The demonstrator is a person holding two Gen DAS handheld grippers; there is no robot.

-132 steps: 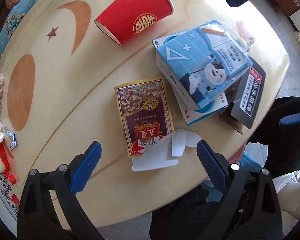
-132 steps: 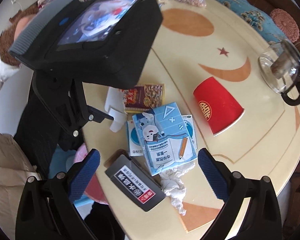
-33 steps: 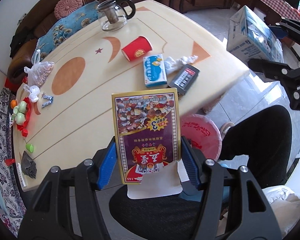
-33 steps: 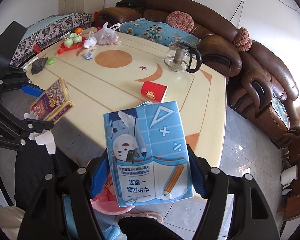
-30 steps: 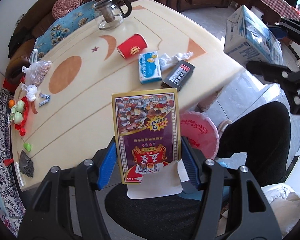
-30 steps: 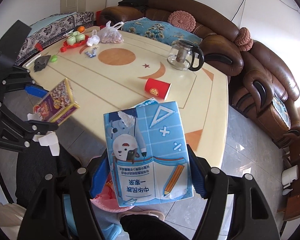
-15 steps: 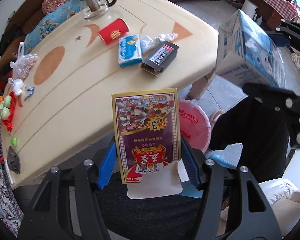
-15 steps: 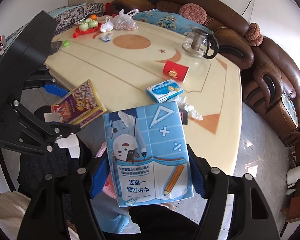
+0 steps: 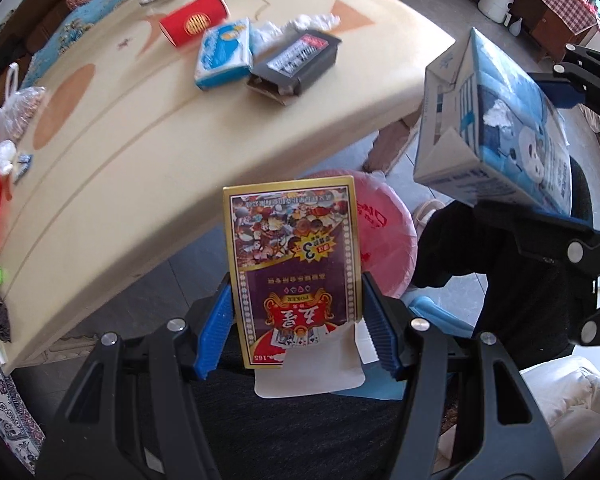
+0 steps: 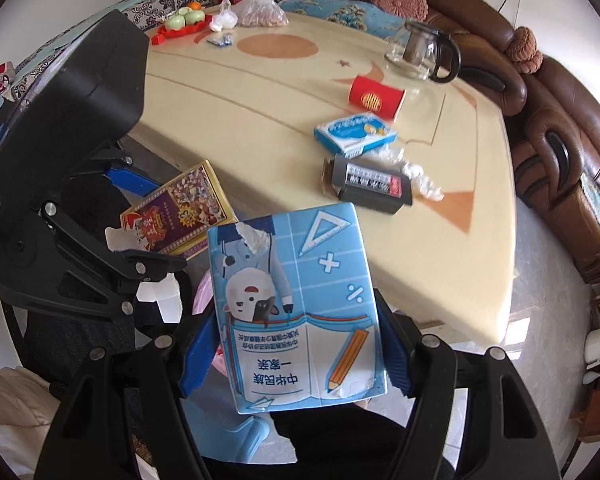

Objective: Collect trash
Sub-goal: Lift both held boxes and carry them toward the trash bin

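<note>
My left gripper [image 9: 296,328] is shut on a gold-edged poker card box [image 9: 294,264] whose torn white flap hangs at its near end. Just beyond the box lies the pink-bagged trash bin [image 9: 384,228] on the floor. My right gripper [image 10: 294,352] is shut on a light blue carton [image 10: 296,304] printed with a cartoon and a pencil; pink bag shows under its left edge. That carton [image 9: 496,128] also shows at the right of the left wrist view. The card box [image 10: 180,212] shows at the left of the right wrist view.
On the cream table [image 9: 148,120] lie a red paper cup [image 9: 194,20], a small blue box [image 9: 224,54], a dark grey box [image 9: 296,66] and crumpled plastic [image 9: 300,26]. A glass teapot [image 10: 422,50], bagged snacks [image 10: 260,12] and brown sofas [image 10: 560,128] stand beyond. A person's dark-clothed legs are below.
Both grippers have sunk below the table's edge with their boxes still held. The pink bin has come closer under them, and the table top now looks farther up in both views.
</note>
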